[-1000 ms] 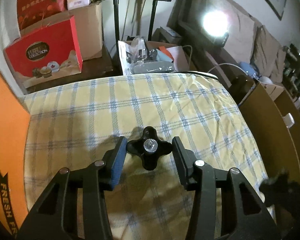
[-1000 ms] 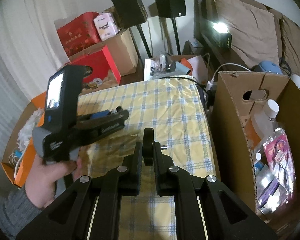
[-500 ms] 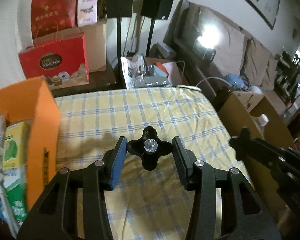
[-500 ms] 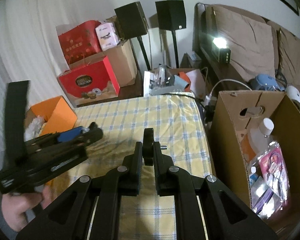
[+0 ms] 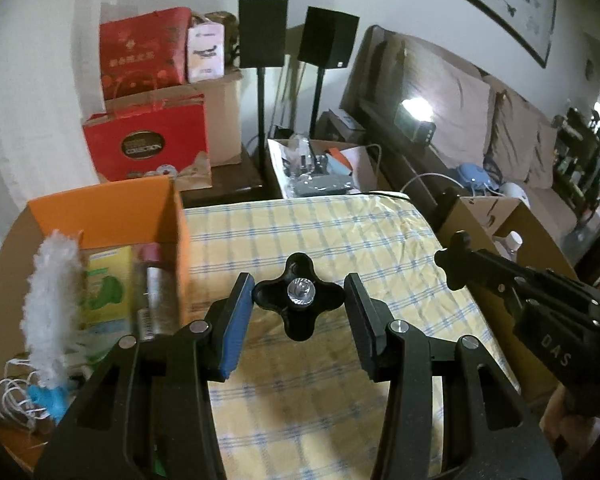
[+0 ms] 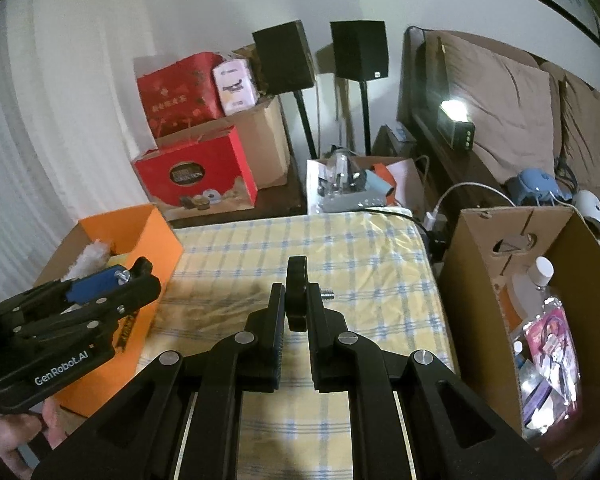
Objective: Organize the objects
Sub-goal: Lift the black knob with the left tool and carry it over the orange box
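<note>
My left gripper (image 5: 298, 282) is shut on a black four-lobed star knob (image 5: 299, 312), whose metal screw end faces the camera, above the yellow checked tablecloth (image 5: 332, 232). My right gripper (image 6: 296, 292) is shut on a second black knob (image 6: 296, 276), seen edge-on with its screw (image 6: 327, 295) pointing right. In the left wrist view the right gripper (image 5: 456, 260) enters from the right. The left gripper (image 6: 140, 274) shows at the left of the right wrist view, over the orange box (image 6: 152, 236).
The orange box (image 5: 100, 216) at the table's left holds a white duster (image 5: 50, 300), a yellow-green carton (image 5: 104, 292) and a silver can (image 5: 156, 292). A cardboard box (image 6: 480, 280) at the right holds a bottle (image 6: 540, 276) and packets. Red gift boxes, speakers and a sofa stand behind.
Both hands have risen and drawn back, each keeping its knob. The inside of the orange box has come into the left view, and the right gripper now shows there.
</note>
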Motion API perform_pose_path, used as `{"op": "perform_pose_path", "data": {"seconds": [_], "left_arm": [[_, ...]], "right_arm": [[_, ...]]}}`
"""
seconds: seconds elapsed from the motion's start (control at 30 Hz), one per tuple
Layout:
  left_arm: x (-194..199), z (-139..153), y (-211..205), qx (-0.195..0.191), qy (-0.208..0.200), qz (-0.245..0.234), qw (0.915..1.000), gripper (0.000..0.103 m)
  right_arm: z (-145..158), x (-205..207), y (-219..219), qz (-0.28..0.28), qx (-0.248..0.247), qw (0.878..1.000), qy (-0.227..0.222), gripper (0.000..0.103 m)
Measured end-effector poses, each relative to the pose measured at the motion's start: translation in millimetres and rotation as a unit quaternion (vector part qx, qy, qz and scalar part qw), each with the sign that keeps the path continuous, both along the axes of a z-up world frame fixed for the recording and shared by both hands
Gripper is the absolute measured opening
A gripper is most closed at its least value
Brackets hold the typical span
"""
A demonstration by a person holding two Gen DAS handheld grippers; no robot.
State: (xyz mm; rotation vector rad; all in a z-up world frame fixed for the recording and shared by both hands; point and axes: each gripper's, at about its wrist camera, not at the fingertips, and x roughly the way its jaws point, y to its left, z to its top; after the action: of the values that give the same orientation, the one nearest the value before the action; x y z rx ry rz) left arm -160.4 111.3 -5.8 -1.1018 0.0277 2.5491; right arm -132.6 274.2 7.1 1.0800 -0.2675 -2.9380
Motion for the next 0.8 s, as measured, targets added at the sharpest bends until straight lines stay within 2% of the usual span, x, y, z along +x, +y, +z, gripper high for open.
{"op": "perform_pose_path", "data": {"seconds": [0.33, 0.8], "left_arm": [[10.0, 17.0, -50.8, 0.007, 0.011, 0.031, 0.9994, 0.043], [17.2, 22.7, -126.9, 0.012, 0.009, 0.073, 0.9972, 0.043]], "right_arm": [[18.5, -1.8, -51.9, 0.032, 0.014, 0.999, 0.013, 0.009], [30.5, -10.3, -129.1, 0.084, 0.015, 0.996, 0.018, 0.009]]}}
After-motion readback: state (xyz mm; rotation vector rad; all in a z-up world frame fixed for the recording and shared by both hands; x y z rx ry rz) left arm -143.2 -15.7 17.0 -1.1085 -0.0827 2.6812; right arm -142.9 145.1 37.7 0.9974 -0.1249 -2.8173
